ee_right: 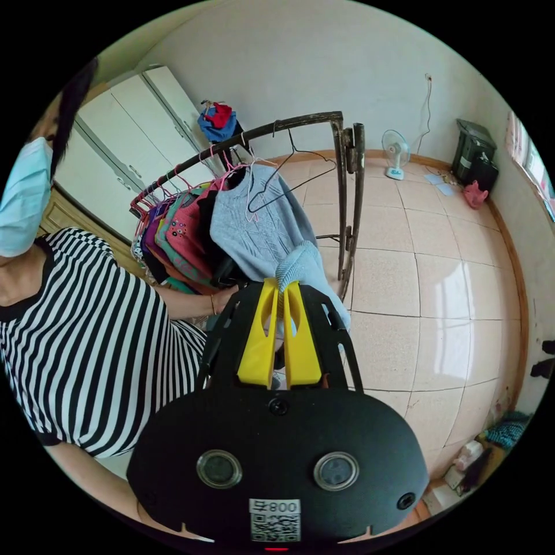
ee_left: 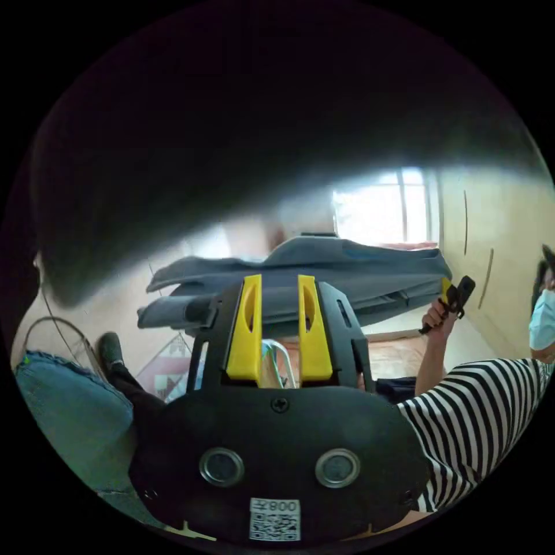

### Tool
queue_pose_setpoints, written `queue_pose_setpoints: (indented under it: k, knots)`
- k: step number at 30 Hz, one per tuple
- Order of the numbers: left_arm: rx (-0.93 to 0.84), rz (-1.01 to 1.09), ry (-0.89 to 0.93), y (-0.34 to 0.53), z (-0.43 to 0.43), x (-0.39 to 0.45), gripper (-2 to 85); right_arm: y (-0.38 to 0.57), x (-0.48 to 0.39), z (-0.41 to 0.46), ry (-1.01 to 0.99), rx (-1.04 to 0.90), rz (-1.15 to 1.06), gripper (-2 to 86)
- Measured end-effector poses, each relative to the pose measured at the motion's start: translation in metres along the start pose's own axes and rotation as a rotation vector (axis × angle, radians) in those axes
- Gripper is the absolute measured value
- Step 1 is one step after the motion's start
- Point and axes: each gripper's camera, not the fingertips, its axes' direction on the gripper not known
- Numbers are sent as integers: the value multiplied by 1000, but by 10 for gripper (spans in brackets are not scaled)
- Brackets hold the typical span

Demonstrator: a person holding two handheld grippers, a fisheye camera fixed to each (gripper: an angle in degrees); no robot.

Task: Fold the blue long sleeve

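The blue-grey long sleeve (ee_right: pixel 254 225) hangs on a hanger from a dark clothes rack (ee_right: pixel 347 173). One sleeve comes toward me, and my right gripper (ee_right: pixel 282 286) is shut on its ribbed cuff (ee_right: pixel 298 260). In the left gripper view the garment (ee_left: pixel 370 272) stretches sideways, and the right gripper (ee_left: pixel 454 295), held in a hand, is at its right end. My left gripper (ee_left: pixel 279 283) stands just in front of the cloth with its yellow jaws apart. I cannot tell whether any cloth lies between them.
Several coloured garments (ee_right: pixel 179 231) hang on the rack beside the sweater, with white wardrobe doors (ee_right: pixel 127 133) behind. A person in a striped shirt (ee_right: pixel 87 335) stands close at the left. A fan (ee_right: pixel 395 151) and a black box (ee_right: pixel 474 153) stand on the tiled floor (ee_right: pixel 439 277).
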Motion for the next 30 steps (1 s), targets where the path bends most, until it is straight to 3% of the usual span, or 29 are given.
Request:
queue_pose_setpoints:
  k: [6,15,17,21,23,30]
  knots:
    - [-175,27,-36,-8,71,-36,96,56,-22,-8,49,29,33,8]
    - [-474,450,-89,-61,235,-1,105,166,-86,-37,143,122,135,8]
    - [-649,537,-76,-50,291,2,110,190,-102,-41,161,151,162,8]
    - [-806,685,-66,-18,367,12,100,243,-136,-37,187,220,228,7]
    - [-909,733,-57,4,416,11,55,265,-152,-31,203,239,257,7]
    - [-962,815,-74,12,460,12,12,369,-211,-15,285,387,451,8]
